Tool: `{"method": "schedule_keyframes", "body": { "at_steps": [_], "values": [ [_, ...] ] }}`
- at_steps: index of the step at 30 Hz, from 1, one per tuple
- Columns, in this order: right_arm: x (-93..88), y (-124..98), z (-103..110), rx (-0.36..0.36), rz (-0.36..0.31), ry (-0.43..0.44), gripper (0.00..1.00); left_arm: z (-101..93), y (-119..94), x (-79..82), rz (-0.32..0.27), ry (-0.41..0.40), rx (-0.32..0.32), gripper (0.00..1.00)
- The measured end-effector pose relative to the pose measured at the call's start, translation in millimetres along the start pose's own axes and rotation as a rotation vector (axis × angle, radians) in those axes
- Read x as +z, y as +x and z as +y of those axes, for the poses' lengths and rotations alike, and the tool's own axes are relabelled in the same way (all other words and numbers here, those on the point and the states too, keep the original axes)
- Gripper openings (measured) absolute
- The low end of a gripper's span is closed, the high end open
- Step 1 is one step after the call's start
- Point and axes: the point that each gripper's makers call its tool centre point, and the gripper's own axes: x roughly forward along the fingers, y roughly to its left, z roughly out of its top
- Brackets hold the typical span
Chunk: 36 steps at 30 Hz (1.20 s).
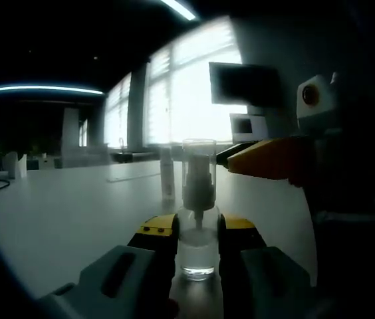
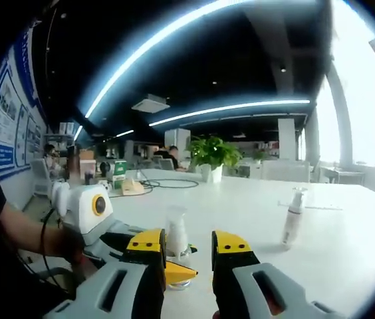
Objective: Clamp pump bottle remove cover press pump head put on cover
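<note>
Reaching low over the white table (image 1: 54, 219), the left gripper (image 1: 197, 232) has its yellow-tipped jaws closed against the lower body of the clear pump bottle (image 1: 197, 249), one jaw on each side. The bottle stands upright on the table with its transparent cover (image 1: 199, 156) on, over the pump head (image 1: 198, 193). From the right of the left gripper view the right gripper (image 1: 231, 155) comes in level, its orange-yellow tip just beside the cover; whether it touches cannot be told. In the right gripper view its own jaws stand partly apart with nothing between them, the clamped bottle just beyond the left jaw. A second pump bottle (image 2: 293, 219) stands farther off on the table.
</note>
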Motion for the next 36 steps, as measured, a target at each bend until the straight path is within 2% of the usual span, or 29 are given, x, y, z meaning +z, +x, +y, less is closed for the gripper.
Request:
{"method": "schedule_keyframes", "body": {
  "at_steps": [12, 15, 17, 28, 36],
  "values": [
    [12.4, -14, -13, -0.028, -0.044, -0.023, 0.22, 3.1, 0, -0.2, 0.003, -0.006, 0.011, 0.15],
    [17.1, -20, -14, -0.029, -0.075, 0.001, 0.22, 5.0, 0, -0.4, 0.005, -0.018, 0.014, 0.15],
    [18.2, -22, -18, -0.040, -0.083, -0.017, 0.22, 5.3, 0, -0.5, 0.005, -0.016, 0.016, 0.15],
    [11.1, -48, -59, -0.129, -0.123, -0.002, 0.23, 5.8, 1, 0.0, 0.006, -0.017, 0.022, 0.15],
    [3.2, -60, -74, -0.169, -0.155, 0.029, 0.23, 6.5, 2, -0.3, 0.007, -0.020, 0.024, 0.15]
  ]
}}
